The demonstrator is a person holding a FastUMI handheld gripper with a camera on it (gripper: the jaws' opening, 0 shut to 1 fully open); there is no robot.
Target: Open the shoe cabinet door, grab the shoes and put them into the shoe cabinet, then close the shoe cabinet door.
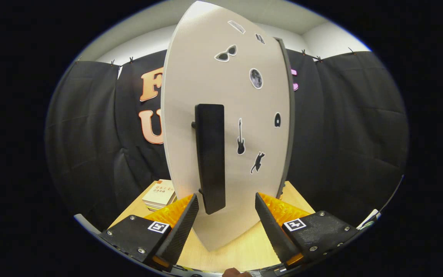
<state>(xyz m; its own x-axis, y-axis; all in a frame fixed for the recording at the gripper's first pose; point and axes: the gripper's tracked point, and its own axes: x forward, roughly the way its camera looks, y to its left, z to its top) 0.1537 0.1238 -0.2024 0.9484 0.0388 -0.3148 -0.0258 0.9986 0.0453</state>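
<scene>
My jaws [226, 209] stand wide apart and hold nothing; each finger is well clear of anything, with bare tabletop [240, 252] showing in the gap between them. Straight ahead of that gap, and a little toward my left finger, hangs the dark handle [210, 157] of the shoe cabinet door [190, 115]. The handle is a flat upright bar, long axis vertical, standing off the pale door panel on a short stub at its left side. Its lower end comes down to about the level of my fingertips, just beyond them, not yet between them. I judge that this is what the next move turns on: the bar runs up and down while my fingers close sideways, so they are already lined up to pinch across its width; I would need to go forward and shift slightly left so that the bar sits centred before closing.

The door carries small stickers to the right of the handle: sunglasses, a moon, a guitar, a cat. Its right edge shows a dark strip [291, 115], but I cannot tell whether that is a hinge side, a frame or the cabinet body behind. Whether the door is fully shut or slightly ajar is hard to make out through the lens bending. The inside of the cabinet is hidden. A stack of books [160, 194] lies on the tabletop beyond my left finger, beside the door's lower left edge.
</scene>
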